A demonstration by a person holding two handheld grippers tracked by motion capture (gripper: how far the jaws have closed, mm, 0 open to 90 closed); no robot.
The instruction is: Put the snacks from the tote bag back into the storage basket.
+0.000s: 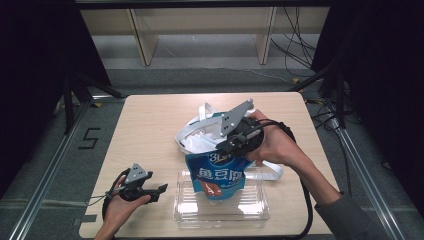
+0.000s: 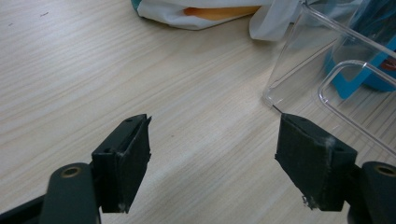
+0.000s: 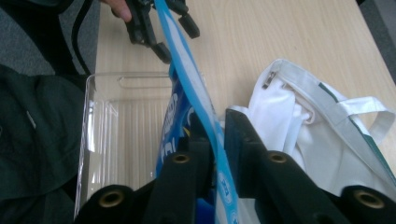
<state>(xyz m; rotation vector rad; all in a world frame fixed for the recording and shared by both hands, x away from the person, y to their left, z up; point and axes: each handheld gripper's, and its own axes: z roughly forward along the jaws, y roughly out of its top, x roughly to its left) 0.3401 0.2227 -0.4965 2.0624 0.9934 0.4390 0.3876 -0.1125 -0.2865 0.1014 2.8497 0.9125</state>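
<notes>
A blue snack pouch hangs upright, its bottom inside a clear plastic tray near the table's front edge. My right gripper is shut on the pouch's top edge, as the right gripper view shows up close. A white tote bag lies crumpled just behind the tray, and it also appears in the right gripper view. My left gripper rests low on the table to the left of the tray, jaws open and empty. The tray's corner is to its right.
The wooden table has bare surface at the left and the far right. A strap of the bag lies by the tray's right side. Wooden shelving legs and cables stand on the floor beyond the table.
</notes>
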